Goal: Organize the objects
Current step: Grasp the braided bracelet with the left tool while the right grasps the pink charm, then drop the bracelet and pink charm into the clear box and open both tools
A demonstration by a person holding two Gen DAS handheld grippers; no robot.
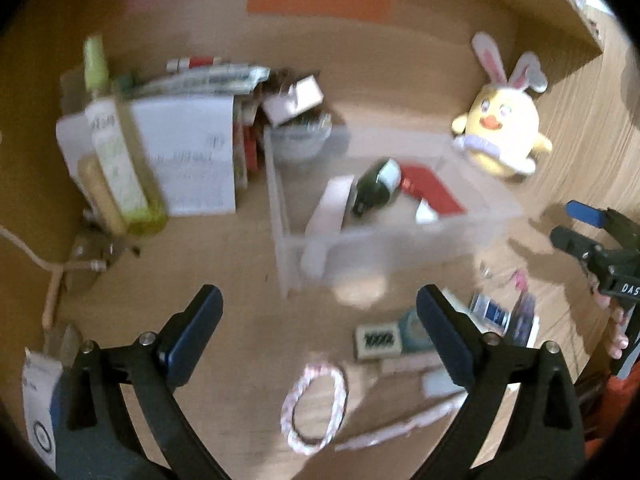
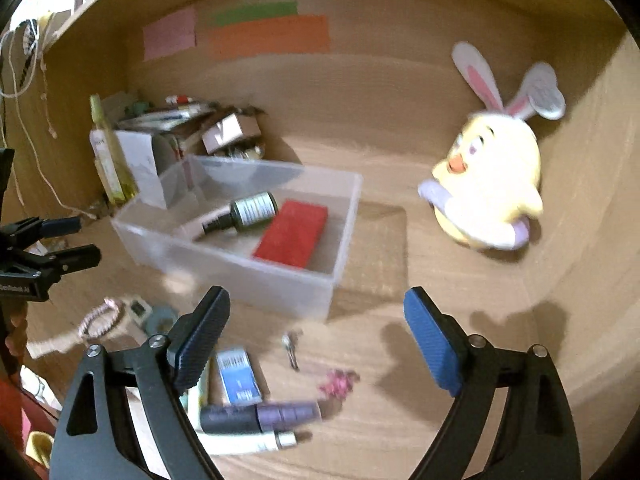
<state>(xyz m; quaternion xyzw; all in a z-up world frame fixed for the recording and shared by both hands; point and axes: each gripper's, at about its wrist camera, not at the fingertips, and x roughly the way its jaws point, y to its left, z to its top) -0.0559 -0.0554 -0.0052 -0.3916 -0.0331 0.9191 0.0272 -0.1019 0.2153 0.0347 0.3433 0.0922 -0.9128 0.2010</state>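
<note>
A clear plastic bin (image 1: 400,248) (image 2: 240,276) stands on the wooden shelf floor. In it lie a dark green bottle (image 1: 378,188) (image 2: 244,210), a red flat box (image 1: 434,194) (image 2: 292,234) and a white box (image 1: 330,208). In front of it are loose items: a braided bracelet (image 1: 316,408) (image 2: 100,316), a small blue box (image 2: 238,376), a purple tube (image 2: 260,416), a white tube (image 2: 248,442) and a teal tape roll (image 1: 414,328). My left gripper (image 1: 318,300) hangs open over the bracelet side. My right gripper (image 2: 316,300) hangs open near the blue box. Both are empty.
A yellow plush chick with bunny ears (image 1: 500,128) (image 2: 488,188) sits at the back right. Bottles (image 1: 116,152) and stacked boxes (image 1: 188,152) crowd the back left corner. Wooden walls close the back and the sides. A cord (image 1: 52,268) trails at the left.
</note>
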